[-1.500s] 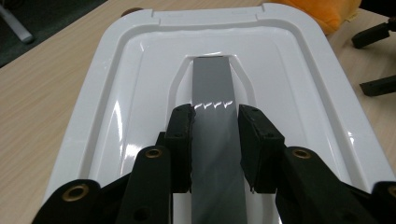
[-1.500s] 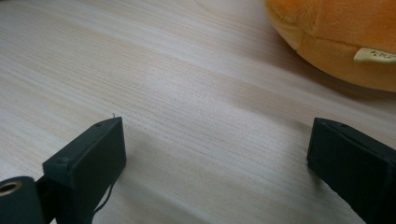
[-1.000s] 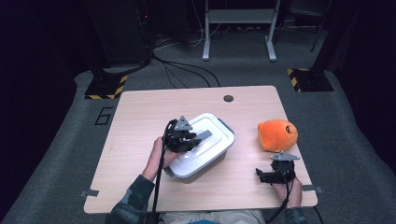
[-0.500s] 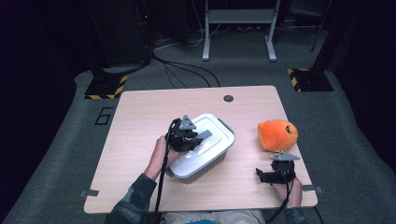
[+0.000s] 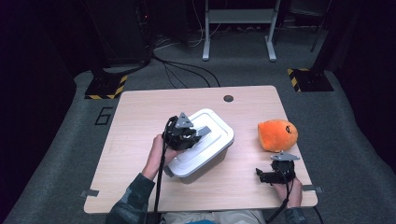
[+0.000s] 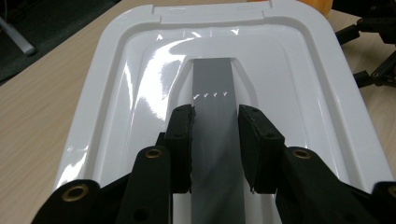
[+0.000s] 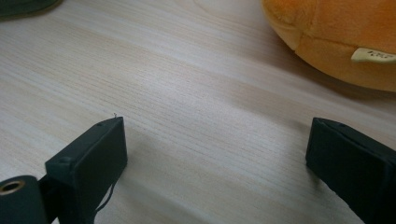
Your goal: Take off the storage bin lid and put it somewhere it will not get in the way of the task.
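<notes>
While the right gripper rests near the table's front edge, jaws wide and empty, the left gripper clamps the grey handle on the white box lid mid-table. Lifting the lid straight up seems next; the orange plush waits beyond.

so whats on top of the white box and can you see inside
A white lid with a grey handle, gripped by the left gripper. The lid hides whatever is inside.
</notes>
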Available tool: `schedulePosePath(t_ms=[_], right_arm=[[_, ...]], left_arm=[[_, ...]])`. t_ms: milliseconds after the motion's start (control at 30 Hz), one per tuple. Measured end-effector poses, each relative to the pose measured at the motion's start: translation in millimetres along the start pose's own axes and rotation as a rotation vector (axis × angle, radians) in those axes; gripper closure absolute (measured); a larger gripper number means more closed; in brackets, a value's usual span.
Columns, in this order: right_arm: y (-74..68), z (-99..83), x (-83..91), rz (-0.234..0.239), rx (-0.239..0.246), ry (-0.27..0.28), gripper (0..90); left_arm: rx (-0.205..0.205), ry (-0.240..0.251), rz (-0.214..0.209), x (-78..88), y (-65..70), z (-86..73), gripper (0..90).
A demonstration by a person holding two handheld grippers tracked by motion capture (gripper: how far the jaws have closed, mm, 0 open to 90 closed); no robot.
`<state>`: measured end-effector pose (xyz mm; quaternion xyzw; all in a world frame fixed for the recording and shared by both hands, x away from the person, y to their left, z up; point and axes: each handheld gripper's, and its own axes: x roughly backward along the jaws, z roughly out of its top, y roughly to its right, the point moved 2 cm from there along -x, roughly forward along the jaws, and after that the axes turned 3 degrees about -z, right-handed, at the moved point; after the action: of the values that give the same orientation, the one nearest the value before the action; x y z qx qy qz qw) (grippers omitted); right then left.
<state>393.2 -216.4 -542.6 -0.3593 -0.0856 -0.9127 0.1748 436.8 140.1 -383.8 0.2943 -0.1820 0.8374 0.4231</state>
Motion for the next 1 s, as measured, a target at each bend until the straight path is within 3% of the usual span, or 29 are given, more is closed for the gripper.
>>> schedulePosePath(t_ms=[600,1000], right_arm=[[-0.2,0.1,0.1,0.0,-0.003,-0.001,4.6],[0.1,0.0,-0.1,0.0,0.001,0.001,4.6]], left_arm=[[-0.012,0.027,0.031,20.3,-6.0,8.3,65.9],[0.002,0.042,0.062,32.2,-12.5,9.4,65.9]])
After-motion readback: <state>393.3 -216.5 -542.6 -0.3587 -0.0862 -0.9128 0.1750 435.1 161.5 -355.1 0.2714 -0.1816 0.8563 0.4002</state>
